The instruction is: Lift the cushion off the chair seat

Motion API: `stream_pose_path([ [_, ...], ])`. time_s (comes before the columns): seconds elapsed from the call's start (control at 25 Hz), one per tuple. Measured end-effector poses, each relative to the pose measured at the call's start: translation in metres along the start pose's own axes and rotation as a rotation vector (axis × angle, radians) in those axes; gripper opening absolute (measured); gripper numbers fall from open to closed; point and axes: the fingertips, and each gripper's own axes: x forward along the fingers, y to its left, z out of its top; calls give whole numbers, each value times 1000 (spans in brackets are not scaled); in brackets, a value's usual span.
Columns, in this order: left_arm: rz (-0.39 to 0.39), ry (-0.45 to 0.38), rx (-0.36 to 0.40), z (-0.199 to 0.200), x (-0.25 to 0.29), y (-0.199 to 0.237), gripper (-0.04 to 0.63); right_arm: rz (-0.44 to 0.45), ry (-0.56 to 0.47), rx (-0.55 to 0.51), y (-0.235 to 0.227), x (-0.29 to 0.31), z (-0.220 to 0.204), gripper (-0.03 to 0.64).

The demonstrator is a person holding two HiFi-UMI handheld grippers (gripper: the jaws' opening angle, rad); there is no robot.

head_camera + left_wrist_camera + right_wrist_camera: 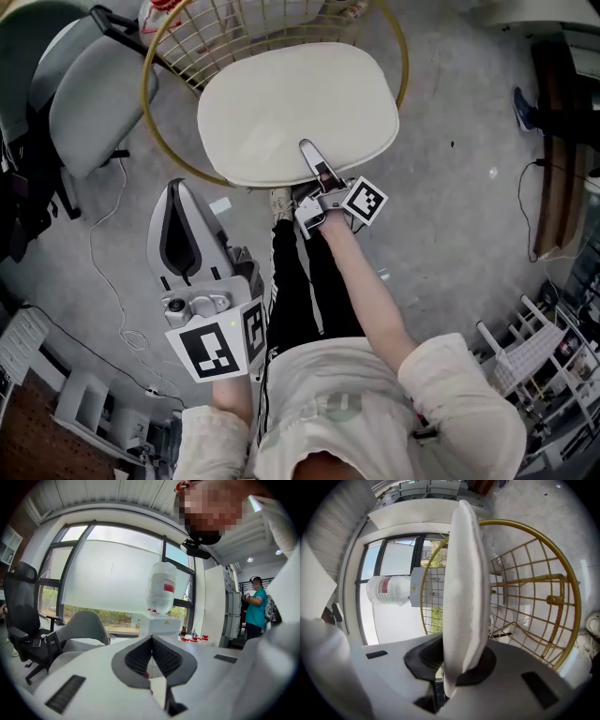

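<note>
Grey concrete floor (450,216). Grey shell chair (94,98) at upper left, with a black office chair (21,616) just beside it. A thin white cable (101,272) loops across the floor at left, and a black cable (523,202) trails at right. Blue shoe (523,108) near the right edge. White wire rack (530,352) at lower right. In front of the big window (112,573), a water bottle (161,588) sits inverted on a white dispenser (157,624), with small red-capped items (194,639) alongside. A person in a teal shirt (255,611) stands far right.
</note>
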Motion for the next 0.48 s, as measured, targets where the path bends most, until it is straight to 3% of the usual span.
stream_pose_path([
  [0.24,85,-46,20,63,-5,15,12,81,23,-143,103,14,17,49],
  [0.48,77,-133,18,137,-37,4,11,162,-4,-353,233,-8,25,49],
])
